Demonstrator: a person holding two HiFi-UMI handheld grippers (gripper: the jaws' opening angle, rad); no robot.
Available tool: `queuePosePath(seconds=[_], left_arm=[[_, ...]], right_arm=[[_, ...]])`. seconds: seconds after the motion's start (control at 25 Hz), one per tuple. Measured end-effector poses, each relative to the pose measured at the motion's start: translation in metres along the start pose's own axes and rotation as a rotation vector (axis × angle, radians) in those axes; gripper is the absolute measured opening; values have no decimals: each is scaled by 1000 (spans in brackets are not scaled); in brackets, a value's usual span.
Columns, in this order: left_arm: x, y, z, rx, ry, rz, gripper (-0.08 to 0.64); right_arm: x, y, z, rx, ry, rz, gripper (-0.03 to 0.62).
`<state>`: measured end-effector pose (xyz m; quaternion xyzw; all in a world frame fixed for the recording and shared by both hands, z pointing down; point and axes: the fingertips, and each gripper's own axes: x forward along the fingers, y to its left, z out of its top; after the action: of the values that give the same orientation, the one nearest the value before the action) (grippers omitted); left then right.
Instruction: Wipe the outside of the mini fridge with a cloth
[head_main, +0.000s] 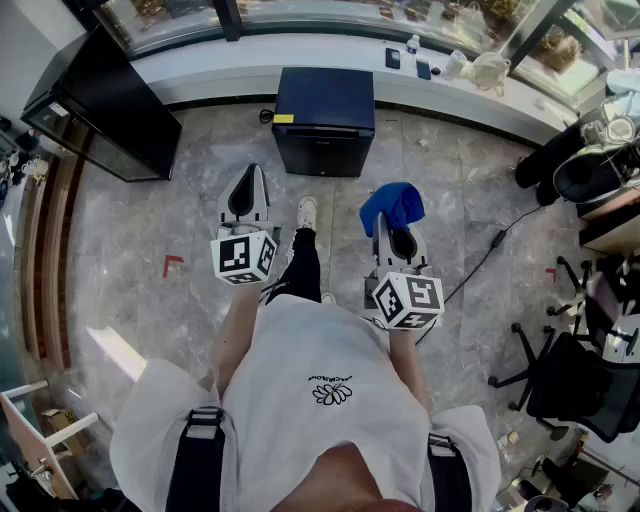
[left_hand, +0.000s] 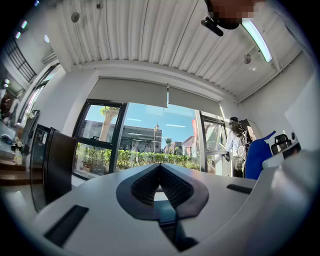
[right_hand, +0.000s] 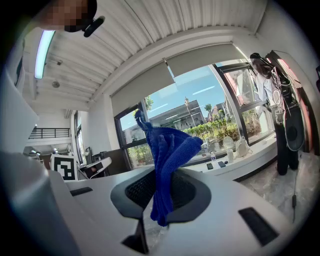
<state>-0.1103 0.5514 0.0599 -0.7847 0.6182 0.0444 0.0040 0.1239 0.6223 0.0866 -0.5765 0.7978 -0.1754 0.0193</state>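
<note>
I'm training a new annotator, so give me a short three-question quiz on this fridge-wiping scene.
1. True or false: the left hand-held gripper is shut with nothing between its jaws.
2. The right hand-held gripper clamps: A a sponge; B a blue cloth; C nothing.
3. Is the cloth touching the mini fridge?
Key: 1 true; 2 B; 3 no, the fridge stands apart, ahead of both grippers.
</note>
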Motion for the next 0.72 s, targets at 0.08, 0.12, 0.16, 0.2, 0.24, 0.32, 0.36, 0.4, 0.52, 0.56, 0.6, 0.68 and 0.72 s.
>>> queuePosePath(seconds=[0.08, 0.12, 0.16, 0.2, 0.24, 0.32, 0.36, 0.4, 0.52, 0.56, 0.6, 0.68, 0.72], left_arm=[[27, 10, -9, -3, -8, -14, 5], [40, 15, -16, -6, -5, -25, 5], [54, 20, -25, -11, 5, -35, 5], [68, 25, -34, -17, 18, -41, 5], [83, 31, -42, -25, 31, -42, 5], [113, 42, -53, -37, 50, -41, 5], [130, 49, -57, -38, 56, -46, 5], [148, 56, -60, -37, 63, -55, 5], [201, 77, -73, -26, 98, -97, 5], [218, 83, -77, -26, 113, -110, 5], [235, 91, -81, -31, 124, -119, 5], [270, 109, -84, -51, 138, -130, 5], [287, 120, -85, -62, 141, -128, 5]], right_arm=[[27, -8, 0, -15, -8, 2, 72], [40, -12, -1, -21, -8, 0, 72], [54, -17, -2, -23, -6, -6, 72], [68, -23, -4, -19, -1, -18, 72], [81, -31, -4, -10, 7, -35, 72], [110, -45, -1, 11, 31, -61, 72], [128, -50, 2, 14, 45, -67, 72], [147, -53, 7, 10, 59, -69, 72], [208, -57, 21, -16, 95, -64, 72], [230, -56, 25, -21, 108, -61, 72], [252, -55, 29, -25, 121, -58, 72], [300, -49, 40, -29, 139, -47, 72], [324, -45, 46, -28, 140, -42, 72]])
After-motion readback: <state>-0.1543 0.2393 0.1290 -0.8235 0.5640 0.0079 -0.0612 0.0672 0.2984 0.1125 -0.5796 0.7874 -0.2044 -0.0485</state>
